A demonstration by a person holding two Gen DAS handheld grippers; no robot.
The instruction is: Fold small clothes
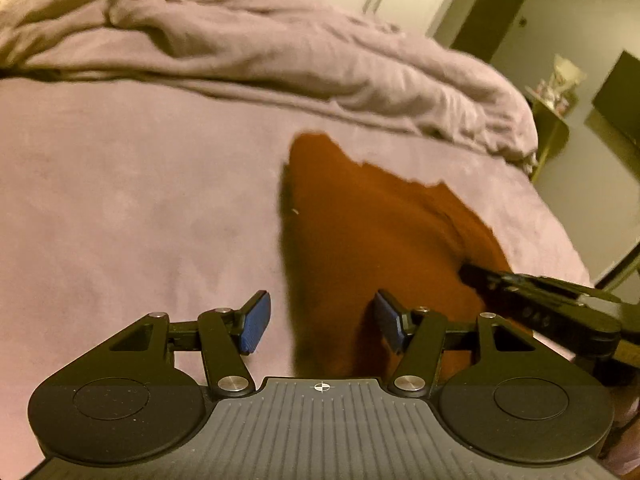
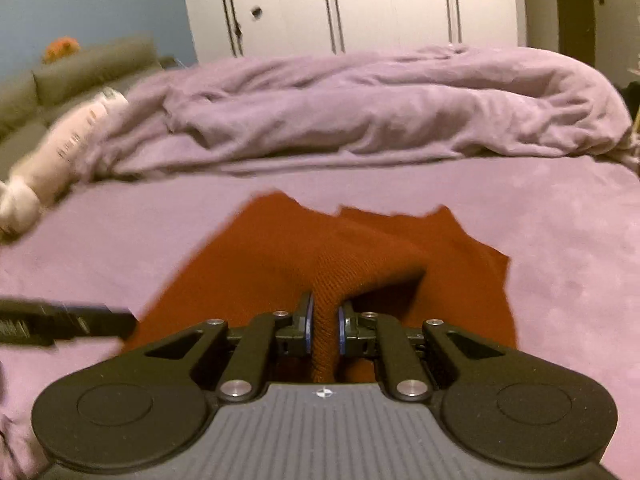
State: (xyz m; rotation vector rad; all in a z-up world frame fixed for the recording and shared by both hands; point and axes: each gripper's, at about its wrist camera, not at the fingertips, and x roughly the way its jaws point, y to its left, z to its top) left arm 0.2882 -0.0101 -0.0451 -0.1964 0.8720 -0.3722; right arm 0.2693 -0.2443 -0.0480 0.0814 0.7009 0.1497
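Rust-red garment (image 2: 280,248) lies on the bed (image 2: 560,240), spread directly ahead of both grippers; far edge jagged, w/ three points toward the heaped blanket (image 2: 360,112).

Right gripper (image 2: 325,330): jaws nearly closed, pinching a raised ridge of the red knit between the blue pads. Cloth tents up from the bed into the pinch, so it's got real hold of a fold at the near edge.

Left gripper (image 1: 322,322): jaws about half apart, nothing between the pads. Garment's left edge sits just ahead of and under its right finger; not gripped. In the left wrist view, right gripper shows to the right, nose on the cloth.

Handling, as judged: visible rib knit, prob. light, soft, no stiffness — drapes and tents where lifted, will sag and bunch if held at one point. Not slippery-looking, not fragile. Best hold = edges/corners, one per gripper, near corners first; the left should take the near-left corner so the edge stays taut.

Orientation: long axis runs away from the grippers, near hem toward the far points, leaning slightly left in the left view. Which end is neck vs hem — can't tell; blurry.
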